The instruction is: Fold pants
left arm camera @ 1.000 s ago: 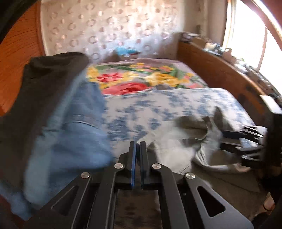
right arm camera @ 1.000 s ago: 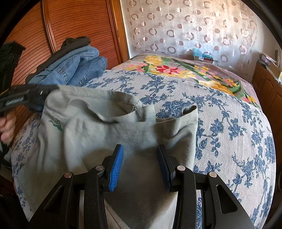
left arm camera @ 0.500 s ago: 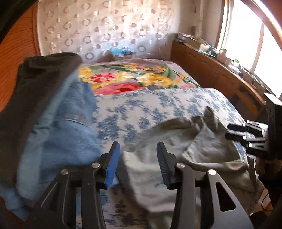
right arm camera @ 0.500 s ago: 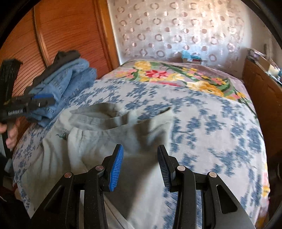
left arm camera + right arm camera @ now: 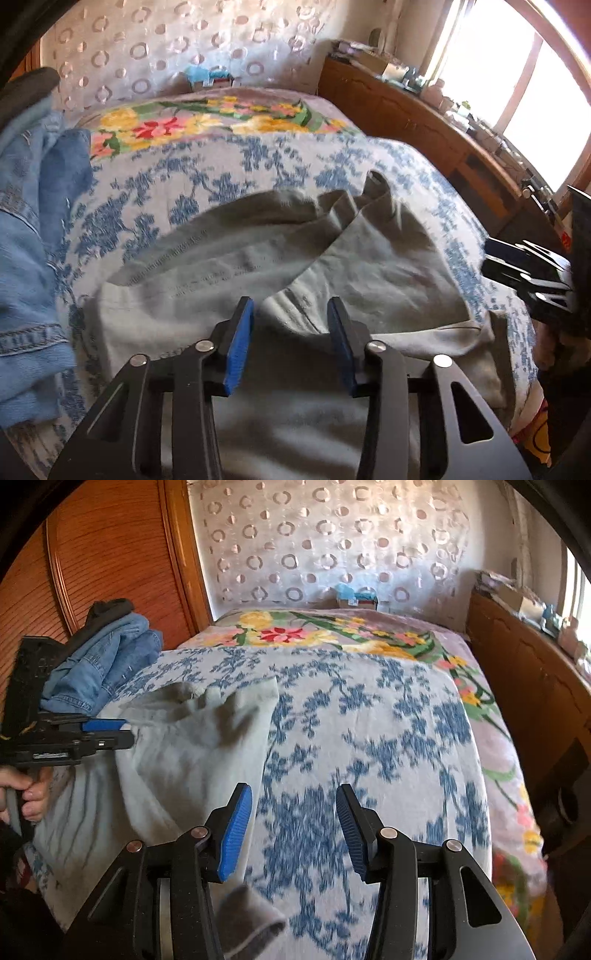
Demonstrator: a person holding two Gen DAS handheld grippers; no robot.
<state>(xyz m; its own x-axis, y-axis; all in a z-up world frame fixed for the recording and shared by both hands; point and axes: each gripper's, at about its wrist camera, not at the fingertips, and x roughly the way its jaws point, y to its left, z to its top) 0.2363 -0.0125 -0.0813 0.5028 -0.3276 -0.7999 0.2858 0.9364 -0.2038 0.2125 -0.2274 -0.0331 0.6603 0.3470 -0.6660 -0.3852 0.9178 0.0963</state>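
Your left gripper [image 5: 290, 343], clamped together a second ago, now stands apart like your right gripper [image 5: 293, 829], both holding nothing, so the grey pants [image 5: 266, 258] lie released and rumpled near the bed's [image 5: 388, 716] left edge, fold unfinished.

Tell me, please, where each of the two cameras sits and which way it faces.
Left wrist: rides the left tool, open over the grey pants, facing the headboard; right tool at the right edge.
Right wrist: rides the right tool, open above the floral bedspread, facing the headboard; left tool and left hand at left.
Shared: pants, bedspread, folded jeans.
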